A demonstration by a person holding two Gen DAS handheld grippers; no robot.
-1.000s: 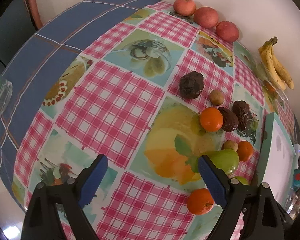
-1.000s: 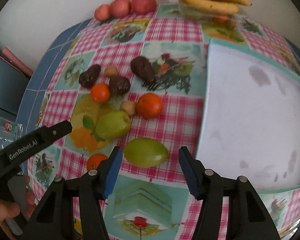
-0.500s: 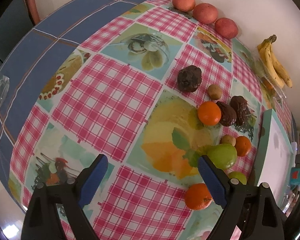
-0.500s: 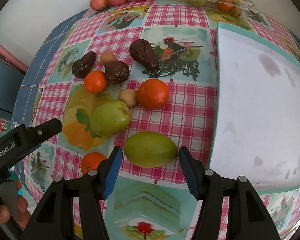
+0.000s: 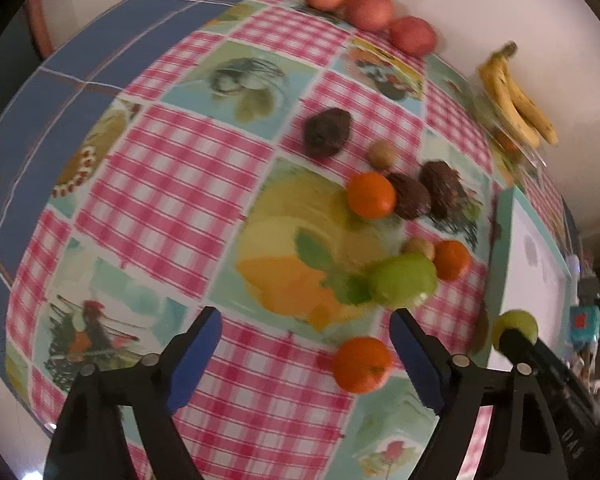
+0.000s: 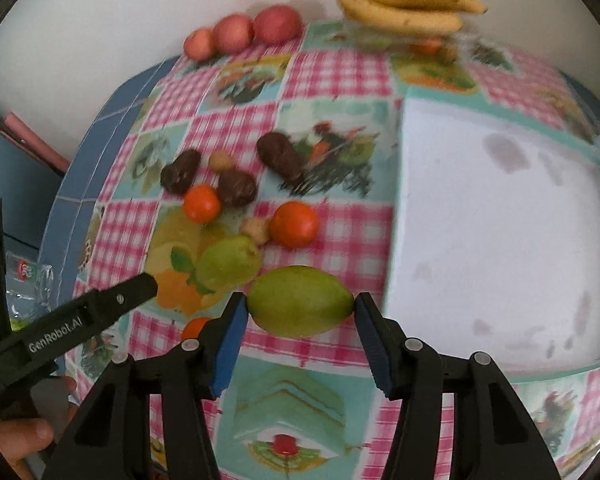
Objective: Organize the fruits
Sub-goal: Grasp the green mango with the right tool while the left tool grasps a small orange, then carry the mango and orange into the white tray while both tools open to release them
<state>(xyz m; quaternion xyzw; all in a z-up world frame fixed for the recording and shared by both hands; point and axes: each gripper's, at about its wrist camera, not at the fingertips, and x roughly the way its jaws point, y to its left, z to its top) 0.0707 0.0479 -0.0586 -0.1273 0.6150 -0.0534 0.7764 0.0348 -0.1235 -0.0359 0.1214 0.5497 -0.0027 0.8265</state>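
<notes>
A glossy printed tablecloth is being seen, smooth like oilcloth. Smooth green skin is being shown by the mango, wrinkled matt skin by the dark fruits. Matt black plastic is being shown on the right gripper, with ribbed blue pads.
</notes>
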